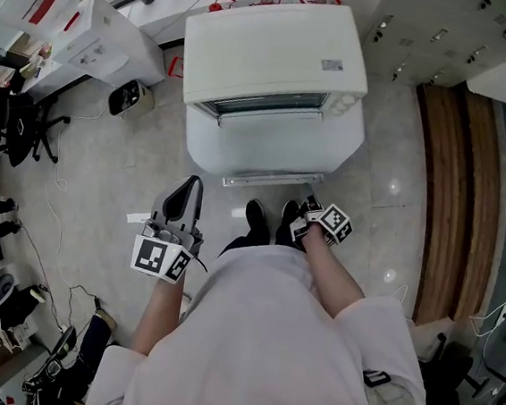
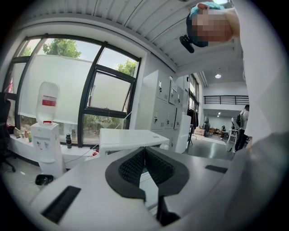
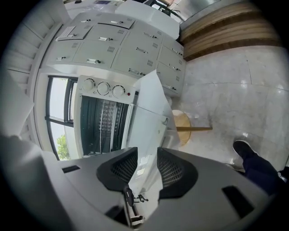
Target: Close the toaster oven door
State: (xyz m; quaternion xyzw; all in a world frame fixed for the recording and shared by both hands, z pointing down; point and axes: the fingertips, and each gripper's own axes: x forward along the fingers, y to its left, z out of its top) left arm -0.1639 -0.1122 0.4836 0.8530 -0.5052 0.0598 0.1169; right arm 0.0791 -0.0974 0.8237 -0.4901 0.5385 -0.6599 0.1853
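**A:** Start close in. What are the two tools doing?

**B:** The left gripper (image 1: 183, 201) is held out in front of the person's left side. Its pads meet at the tips with nothing between them. The right gripper (image 1: 311, 210) is across on the other side, just past the black shoes (image 1: 256, 217).

**A:** Is the right one closed too?

**B:** No, its jaws stand well apart. From its own camera, the gap frames the near edge of the door (image 3: 151, 113), but neither pad is pressing on it.

**A:** And the door itself?

**B:** It's hanging open, coming out toward the person from the front of the big white toaster oven (image 1: 268, 55). The handle (image 1: 273, 180) runs along the door's near edge, close to the right gripper's tips.

**A:** Can you see inside?

**B:** Yes, the cavity is dark with a wire rack (image 3: 101, 122) showing. Three knobs (image 3: 103, 88) sit in a row beside the opening.

**A:** What's beyond the oven?

**B:** There are grey lockers (image 3: 135, 49) behind it. Off to the left a water dispenser (image 2: 45, 140) stands under the tall windows (image 2: 63, 85).
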